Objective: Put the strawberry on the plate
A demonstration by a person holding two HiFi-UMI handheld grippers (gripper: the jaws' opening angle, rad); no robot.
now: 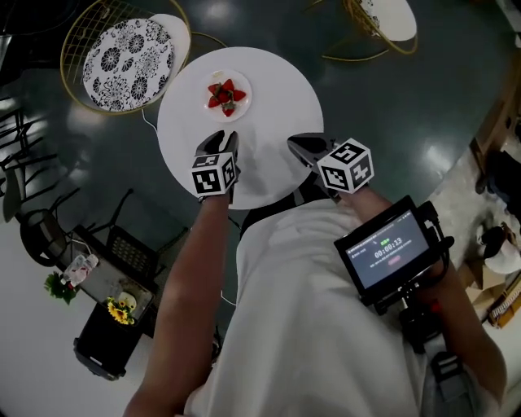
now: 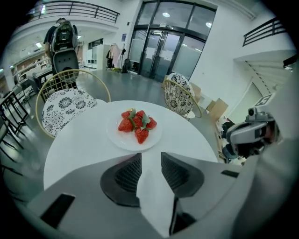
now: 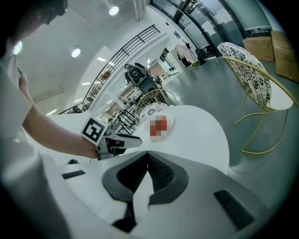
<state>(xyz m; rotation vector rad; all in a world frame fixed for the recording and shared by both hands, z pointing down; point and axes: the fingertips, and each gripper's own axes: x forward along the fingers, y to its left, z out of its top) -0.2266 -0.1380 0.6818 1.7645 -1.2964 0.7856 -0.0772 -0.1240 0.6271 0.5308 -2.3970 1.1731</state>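
The smooth round white table (image 1: 277, 98) had both grippers hanging over its near edge, well clear of the food, probably since nothing was left to carry. The left gripper (image 2: 150, 156) had its ribbed dark jaws slightly apart on nothing, and the right gripper (image 3: 147, 156) had them pinched together, empty. Further back sat the shallow white plate (image 2: 150, 140), with the glossy red, green-leafed strawberries (image 2: 136, 125) already heaped in its middle.

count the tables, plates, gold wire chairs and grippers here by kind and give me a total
table: 1
plate: 1
gold chairs: 2
grippers: 2, the left gripper and the right gripper
total: 6
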